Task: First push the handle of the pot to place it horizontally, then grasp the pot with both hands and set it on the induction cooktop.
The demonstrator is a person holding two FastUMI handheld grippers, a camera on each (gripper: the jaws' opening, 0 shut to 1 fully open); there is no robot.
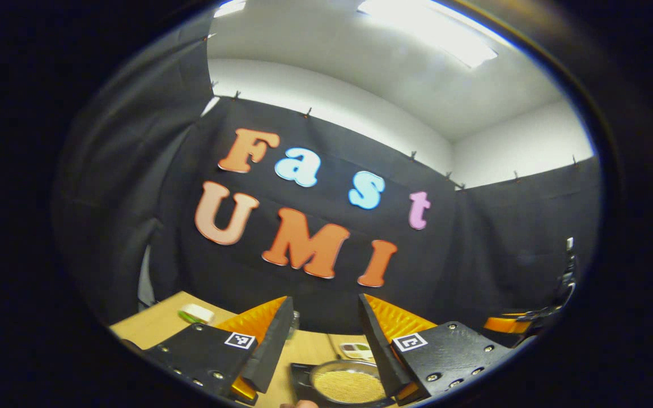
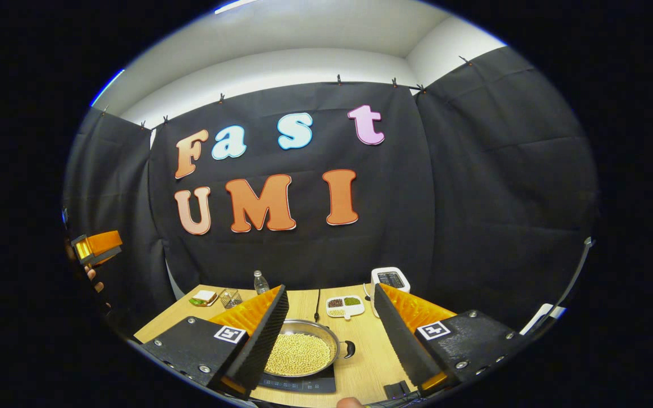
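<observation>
Since the pot [image 2: 299, 354] is sitting on the induction cooktop [image 2: 304, 385], I am judging the task done, holding both the left tool [image 1: 325, 340] and the right tool [image 2: 331, 334] spread apart above the pot, gripping nothing.

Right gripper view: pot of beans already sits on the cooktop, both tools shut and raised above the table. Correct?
Not quite. The pot is on the induction cooktop, but the right tool is open, as the right gripper view shows; the left tool is open too.

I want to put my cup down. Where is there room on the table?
Bare wood lies right of the pot, between it and the right gripper. The back is crowded: bottle, wire basket, divided dish, white appliance.
</observation>
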